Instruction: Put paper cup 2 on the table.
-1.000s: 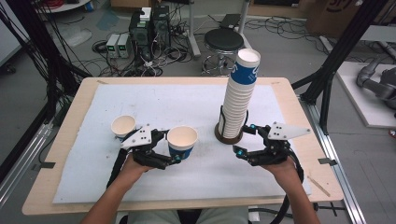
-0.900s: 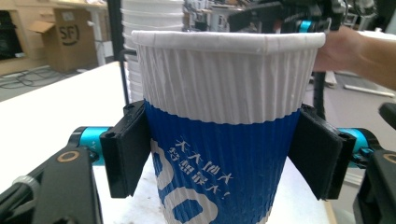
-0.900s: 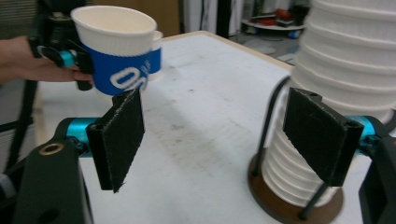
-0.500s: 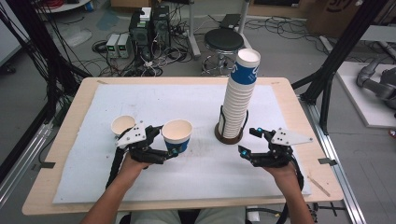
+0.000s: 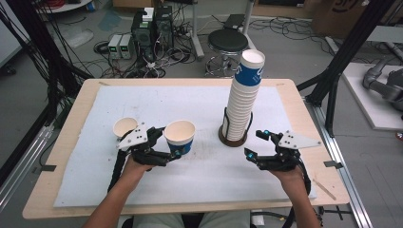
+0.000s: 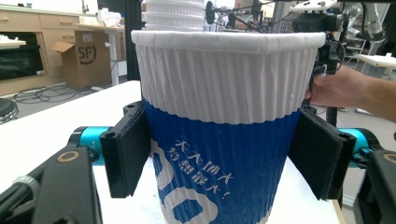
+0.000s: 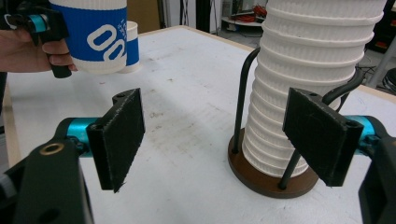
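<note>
A blue and white paper cup stands upright in my left gripper, whose jaws are shut on its blue lower half. In the left gripper view the cup sits between the pads of the left gripper, which press on both sides. A second cup stands on the sheet just left of it. A tall stack of cups rises from a wire holder with a brown base. My right gripper is open beside that base, and in its own view nothing is between the jaws; the stack is ahead on the right.
A white sheet covers the wooden table. A stool, cables and electronics boxes lie on the floor beyond the far edge. Black frame posts stand at both sides of the table.
The held cup has shifted slightly left, closer to the standing cup. My right gripper has drawn back a little from the holder's base.
</note>
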Motion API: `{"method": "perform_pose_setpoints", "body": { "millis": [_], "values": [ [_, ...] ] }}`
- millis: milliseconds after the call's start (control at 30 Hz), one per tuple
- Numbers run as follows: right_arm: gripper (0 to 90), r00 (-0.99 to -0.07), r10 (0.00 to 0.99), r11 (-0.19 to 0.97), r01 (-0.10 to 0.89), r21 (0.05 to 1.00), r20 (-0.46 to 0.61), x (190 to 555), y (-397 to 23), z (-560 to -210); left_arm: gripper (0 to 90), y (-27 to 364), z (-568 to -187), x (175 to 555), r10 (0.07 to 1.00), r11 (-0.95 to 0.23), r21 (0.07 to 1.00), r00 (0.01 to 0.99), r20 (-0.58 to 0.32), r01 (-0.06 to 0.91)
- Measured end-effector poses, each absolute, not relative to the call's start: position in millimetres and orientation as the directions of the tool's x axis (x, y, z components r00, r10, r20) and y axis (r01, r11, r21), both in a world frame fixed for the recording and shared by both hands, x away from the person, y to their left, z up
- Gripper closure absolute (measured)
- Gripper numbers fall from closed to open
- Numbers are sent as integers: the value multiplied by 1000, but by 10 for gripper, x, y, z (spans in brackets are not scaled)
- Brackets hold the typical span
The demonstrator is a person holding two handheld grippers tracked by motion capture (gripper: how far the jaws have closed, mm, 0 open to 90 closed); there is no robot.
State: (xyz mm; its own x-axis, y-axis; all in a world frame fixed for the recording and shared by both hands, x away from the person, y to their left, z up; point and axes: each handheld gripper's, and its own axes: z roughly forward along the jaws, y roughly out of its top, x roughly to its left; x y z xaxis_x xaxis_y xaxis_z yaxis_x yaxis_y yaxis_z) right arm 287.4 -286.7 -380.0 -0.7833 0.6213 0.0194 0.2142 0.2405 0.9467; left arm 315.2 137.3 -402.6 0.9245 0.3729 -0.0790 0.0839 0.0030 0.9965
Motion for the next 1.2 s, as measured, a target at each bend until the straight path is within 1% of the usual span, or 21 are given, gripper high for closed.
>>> {"method": "perform_pose_setpoints", "body": {
  "millis": [467, 767, 833, 1000, 1200],
  "values": [
    [214, -788, 616, 248, 209, 946, 12, 2867, -2853, -3825, 262, 1308, -4004, 3369, 397, 22, 997, 914, -81, 79],
    [214, -793, 609, 256, 215, 942, 16, 2849, -2830, -3840, 262, 1202, -4126, 3590, 432, 29, 994, 895, -111, 109],
    [214, -794, 608, 253, 216, 943, 19, 2854, -2832, -3841, 261, 1165, -4175, 3634, 426, 45, 992, 895, -129, 121],
    [214, -794, 607, 257, 229, 939, 27, 2847, -2841, -3863, 259, 1097, -4312, 3731, 451, -1, 990, 884, -126, 142],
    [214, -793, 608, 250, 221, 943, 25, 2839, -2866, -3850, 257, 1045, -4444, 3810, 491, -72, 982, 864, -116, 173]
  ]
}}
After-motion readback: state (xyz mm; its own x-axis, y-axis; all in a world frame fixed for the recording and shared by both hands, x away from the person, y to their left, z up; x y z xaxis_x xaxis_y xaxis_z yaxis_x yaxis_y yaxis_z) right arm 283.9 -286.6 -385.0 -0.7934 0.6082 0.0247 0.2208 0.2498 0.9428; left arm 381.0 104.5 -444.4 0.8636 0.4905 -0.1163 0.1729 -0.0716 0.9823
